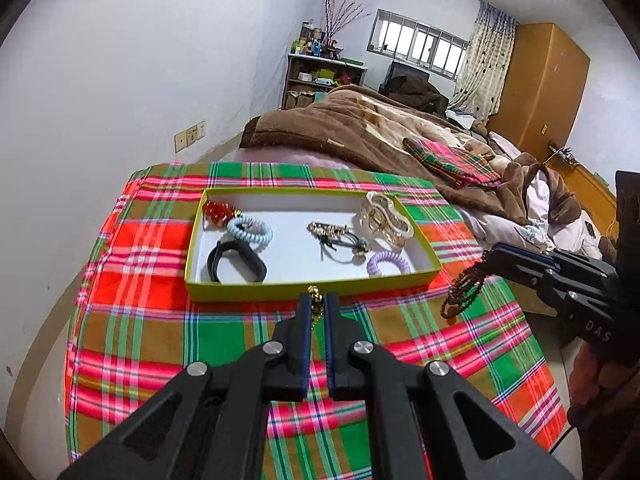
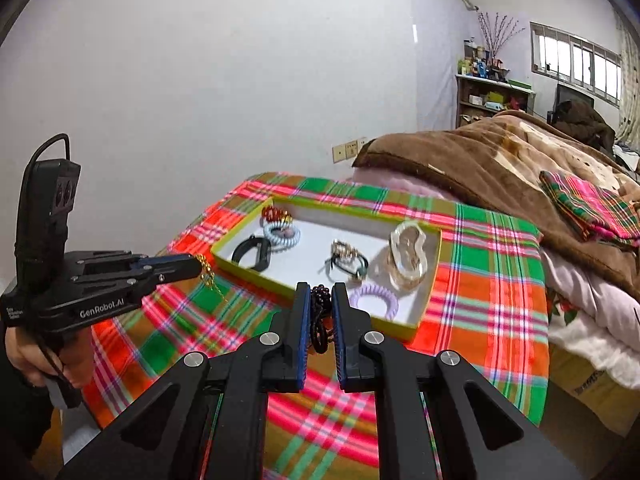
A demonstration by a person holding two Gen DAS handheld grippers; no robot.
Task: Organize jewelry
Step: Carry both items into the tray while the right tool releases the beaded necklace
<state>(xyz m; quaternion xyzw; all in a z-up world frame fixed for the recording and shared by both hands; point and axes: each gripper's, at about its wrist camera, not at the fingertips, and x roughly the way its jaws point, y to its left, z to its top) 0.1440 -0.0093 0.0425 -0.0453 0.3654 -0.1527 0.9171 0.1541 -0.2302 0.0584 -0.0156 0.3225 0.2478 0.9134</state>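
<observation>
Holding a gold chain (image 1: 316,306) clamped in the left gripper (image 1: 318,300) and a dark bead bracelet (image 2: 320,312) clamped in the right gripper (image 2: 321,300), the person hovers both before the box (image 1: 312,290) already filled with several pieces, these last two still to drop.

A rumpled brown fleece blanket (image 1: 360,128) covers the bed. A folded plaid cloth (image 1: 452,160) lies on top of it. A cluttered wooden shelf unit (image 1: 320,76) stands against the far wall beside a barred window (image 1: 420,46). A patterned curtain (image 1: 486,64) hangs next to an orange wooden wardrobe (image 1: 540,88).
</observation>
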